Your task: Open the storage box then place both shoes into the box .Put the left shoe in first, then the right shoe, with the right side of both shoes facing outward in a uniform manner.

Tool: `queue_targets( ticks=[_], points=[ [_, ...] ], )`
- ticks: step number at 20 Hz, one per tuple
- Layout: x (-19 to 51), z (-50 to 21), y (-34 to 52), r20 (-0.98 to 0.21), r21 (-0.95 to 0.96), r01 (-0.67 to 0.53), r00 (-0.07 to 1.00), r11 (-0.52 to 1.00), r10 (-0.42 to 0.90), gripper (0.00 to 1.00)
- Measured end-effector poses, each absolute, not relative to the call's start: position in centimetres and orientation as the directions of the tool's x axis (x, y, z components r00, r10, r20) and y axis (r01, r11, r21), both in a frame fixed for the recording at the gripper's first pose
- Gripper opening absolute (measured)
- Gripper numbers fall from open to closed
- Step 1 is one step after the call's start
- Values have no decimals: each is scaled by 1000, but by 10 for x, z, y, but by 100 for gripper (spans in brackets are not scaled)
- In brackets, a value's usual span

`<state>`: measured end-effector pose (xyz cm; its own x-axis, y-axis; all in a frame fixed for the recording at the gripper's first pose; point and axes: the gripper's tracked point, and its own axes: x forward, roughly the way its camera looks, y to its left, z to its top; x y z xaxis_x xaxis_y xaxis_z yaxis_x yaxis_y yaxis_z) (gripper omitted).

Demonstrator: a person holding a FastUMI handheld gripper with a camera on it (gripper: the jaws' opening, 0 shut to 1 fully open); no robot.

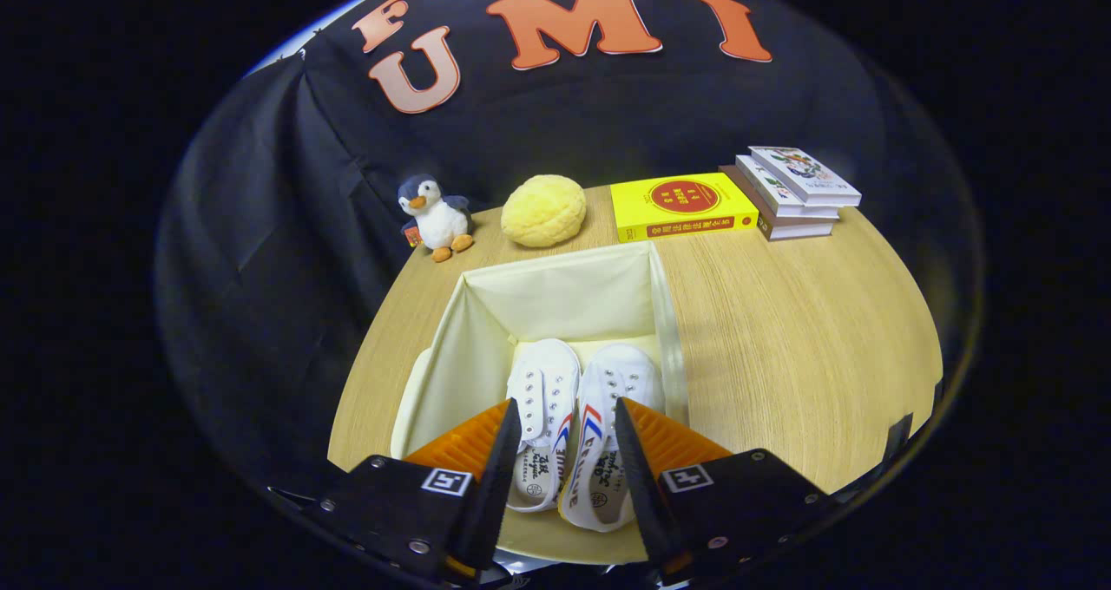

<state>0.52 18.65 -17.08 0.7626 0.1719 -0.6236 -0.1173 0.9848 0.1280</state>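
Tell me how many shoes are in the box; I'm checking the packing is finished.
2: the left white shoe and the right white shoe lie side by side in the storage box, under the open gripper.

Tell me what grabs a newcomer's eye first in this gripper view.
The open cream storage box in the middle of the wooden table stands out, with a pair of white canvas shoes lying side by side inside, toes pointing away. The claw hangs open just above them, its fingers straddling both shoes without pressing either. Beyond the box, by the black cloth, sit a plush penguin, a bun-shaped yellow cushion, a yellow book and stacked books.
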Motion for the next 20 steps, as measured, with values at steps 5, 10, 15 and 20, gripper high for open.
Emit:
queue_targets(
  ticks=[5, 10, 15, 20],
  points=[
    [5, -102, 160, -517, 82, -104, 846, 991, 131, 99],
    [-3, -35, 133, -417, 43, -74, 905, 996, 85, 99],
    [-23, 32, 97, -260, -14, -22, 965, 1000, 18, 98],
    [-52, 73, 58, -151, -15, 57, 987, 998, -58, 99]
  ],
)
